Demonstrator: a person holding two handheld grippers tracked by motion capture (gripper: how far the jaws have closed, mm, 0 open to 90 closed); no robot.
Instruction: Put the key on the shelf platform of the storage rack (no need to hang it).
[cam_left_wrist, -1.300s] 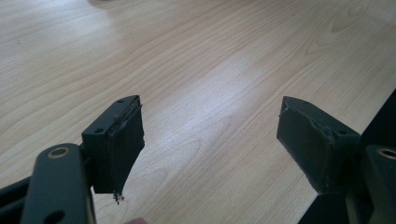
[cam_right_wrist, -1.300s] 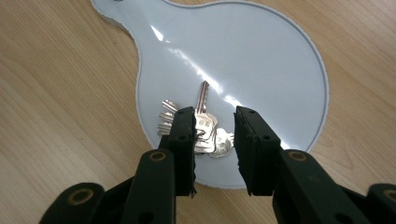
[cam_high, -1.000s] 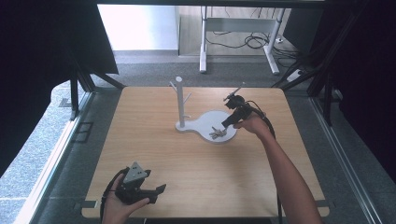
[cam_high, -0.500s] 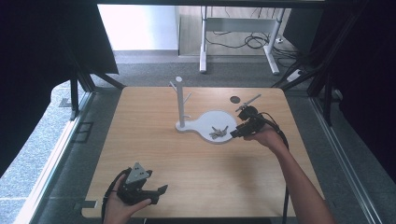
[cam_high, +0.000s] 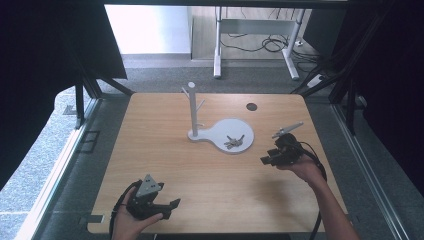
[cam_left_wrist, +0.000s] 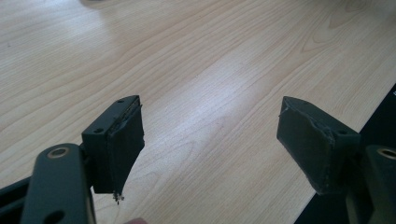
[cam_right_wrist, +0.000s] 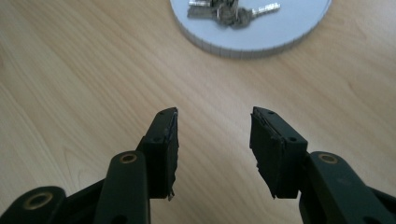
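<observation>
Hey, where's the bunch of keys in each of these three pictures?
High view: the bunch of keys lies right of centre on the round white base of the peg stand.
Left gripper view: not in it.
Right gripper view: keys at the top edge, on the same base.
Shared landmark: the white base.

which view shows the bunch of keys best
The right gripper view: the keys lie close and sharp at its top edge on the white tray, with single blades visible, though the frame cuts off part of the bunch. The high view shows the keys whole but small, on the stand's tray. The left gripper view faces bare tabletop.
</observation>
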